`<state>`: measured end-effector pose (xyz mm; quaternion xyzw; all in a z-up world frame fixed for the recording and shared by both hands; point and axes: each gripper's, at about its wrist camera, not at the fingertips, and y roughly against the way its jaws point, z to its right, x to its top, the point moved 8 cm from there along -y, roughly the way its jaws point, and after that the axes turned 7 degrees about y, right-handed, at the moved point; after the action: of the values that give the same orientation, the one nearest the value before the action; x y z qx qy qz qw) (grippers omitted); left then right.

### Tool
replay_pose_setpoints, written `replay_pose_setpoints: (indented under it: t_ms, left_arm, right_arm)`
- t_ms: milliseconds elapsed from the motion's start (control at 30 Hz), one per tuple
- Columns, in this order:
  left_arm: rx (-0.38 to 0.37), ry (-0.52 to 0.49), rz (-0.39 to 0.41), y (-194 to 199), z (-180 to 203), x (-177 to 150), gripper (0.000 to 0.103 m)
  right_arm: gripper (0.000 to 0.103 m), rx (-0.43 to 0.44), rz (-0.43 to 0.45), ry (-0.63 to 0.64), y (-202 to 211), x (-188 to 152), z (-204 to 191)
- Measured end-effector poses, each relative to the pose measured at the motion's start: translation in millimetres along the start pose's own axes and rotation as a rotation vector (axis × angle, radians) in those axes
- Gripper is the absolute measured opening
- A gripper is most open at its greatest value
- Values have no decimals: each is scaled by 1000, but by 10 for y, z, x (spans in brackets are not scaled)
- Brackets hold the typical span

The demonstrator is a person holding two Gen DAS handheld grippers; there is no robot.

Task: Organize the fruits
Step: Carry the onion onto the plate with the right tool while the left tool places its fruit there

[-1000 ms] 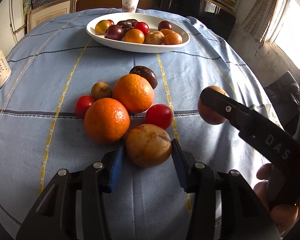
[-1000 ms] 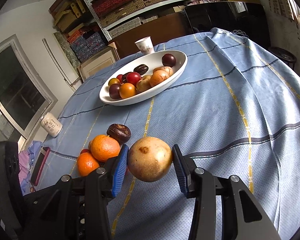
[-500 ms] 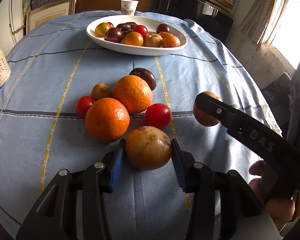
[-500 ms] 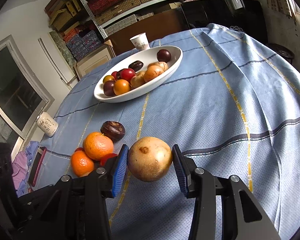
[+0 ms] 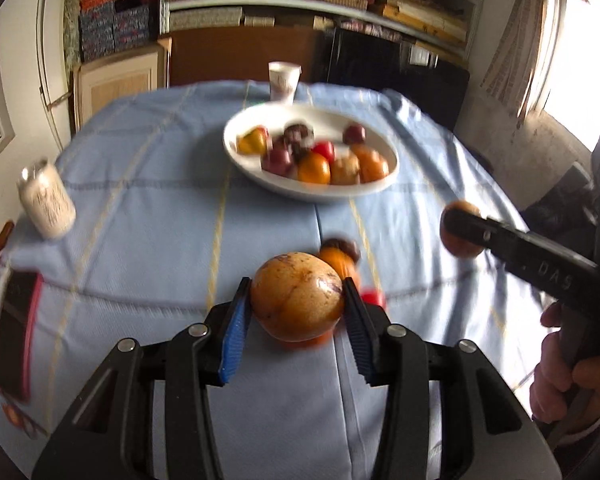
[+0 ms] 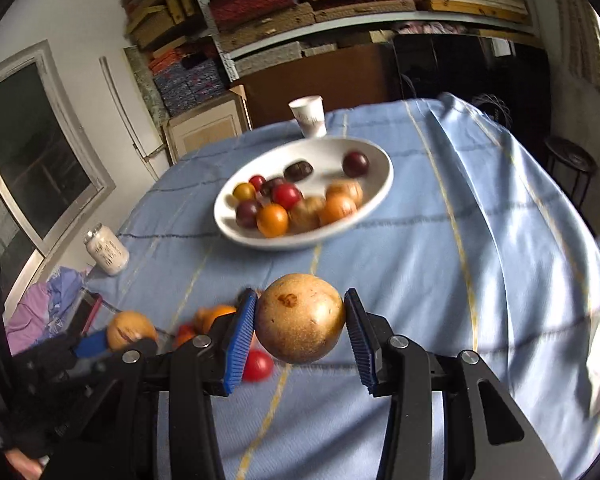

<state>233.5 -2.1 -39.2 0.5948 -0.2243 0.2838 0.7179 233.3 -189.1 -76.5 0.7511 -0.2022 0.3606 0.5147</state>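
My left gripper [image 5: 297,303] is shut on a round tan-brown fruit [image 5: 296,294], held above the blue tablecloth. My right gripper [image 6: 300,319] is shut on a second tan round fruit [image 6: 300,318], also off the cloth; it shows at the right of the left wrist view as the fruit [image 5: 458,246] behind a black finger. A white oval bowl [image 5: 380,186] [image 6: 236,232] with several small fruits stands beyond both. Loose oranges [image 6: 214,316], a red tomato [image 6: 258,366] and a dark fruit [image 5: 342,245] lie on the cloth below the grippers.
A paper cup [image 5: 284,82] stands behind the bowl. A white can [image 5: 48,204] [image 6: 106,254] sits near the table's left edge, with a dark phone in a red case [image 5: 16,332] beside it. A person's hand [image 5: 572,376] grips the right tool. Shelves and a window lie beyond.
Both grippers have risen with their fruits, and the left fruit has left the cloth. Both views tilted up, so the bowl sits lower in frame and the loose fruits are mostly hidden.
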Motion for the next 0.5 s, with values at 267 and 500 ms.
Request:
replay_pose_setpoints:
  t_ms: [267,500]
  left_arm:
    - [-30,65,64,-328,-133,788,44]
    - [-17,67,87,-1023,-118,1205,44]
  right_arm:
    - [45,-17,93,-26,-365,592,92]
    - [45,-68,90,-43,-974,829,290]
